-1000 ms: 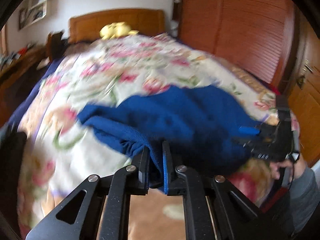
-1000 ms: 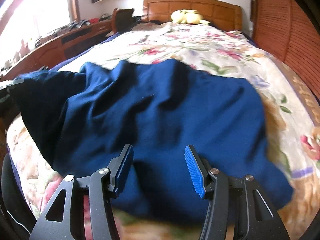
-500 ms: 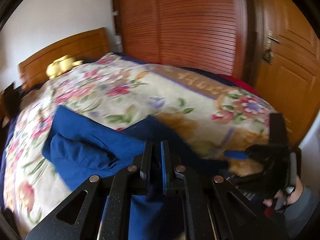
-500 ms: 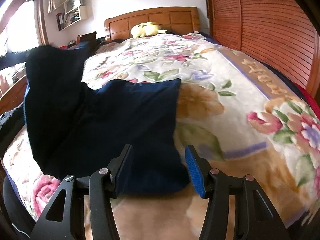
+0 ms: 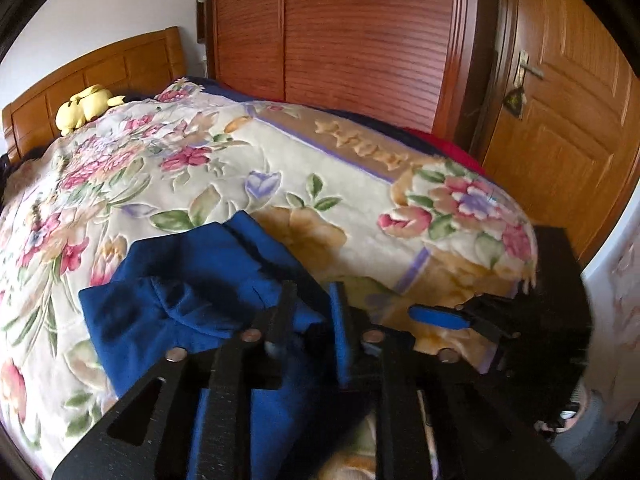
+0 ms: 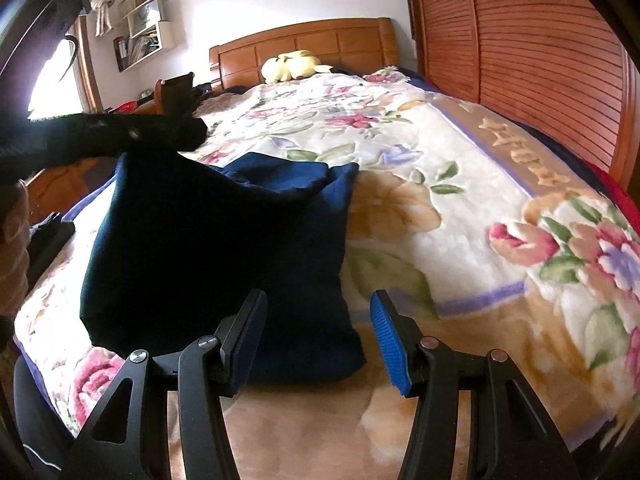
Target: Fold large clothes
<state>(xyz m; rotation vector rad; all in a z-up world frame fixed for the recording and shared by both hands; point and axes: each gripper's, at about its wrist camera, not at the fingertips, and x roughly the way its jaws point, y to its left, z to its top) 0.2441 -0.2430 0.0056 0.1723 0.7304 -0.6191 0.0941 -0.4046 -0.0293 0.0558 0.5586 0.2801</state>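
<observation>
A dark blue garment (image 5: pixel 192 280) lies partly folded near the foot of the bed. One edge of it is lifted and hangs from my left gripper (image 5: pixel 314 300), whose jaws are opening with the cloth still between them. In the right wrist view the left gripper (image 6: pixel 176 132) is at the upper left and the blue garment (image 6: pixel 224 248) drapes down from it onto the blanket. My right gripper (image 6: pixel 318 336) stands open just in front of the garment's near right corner, holding nothing. One of its blue fingertips (image 5: pixel 436 317) shows in the left wrist view.
A floral blanket (image 6: pixel 460 152) covers the bed. A yellow plush toy (image 6: pixel 294 65) lies by the wooden headboard (image 6: pixel 320 38). A slatted wooden wardrobe (image 5: pixel 360 40) and a door (image 5: pixel 560 128) stand along the bed's right side. A person's hand (image 6: pixel 12 248) is at the left edge.
My left gripper carried the garment's edge to the right, doubling the cloth over itself, and its jaws have parted a little. The right gripper shifted right and stayed open.
</observation>
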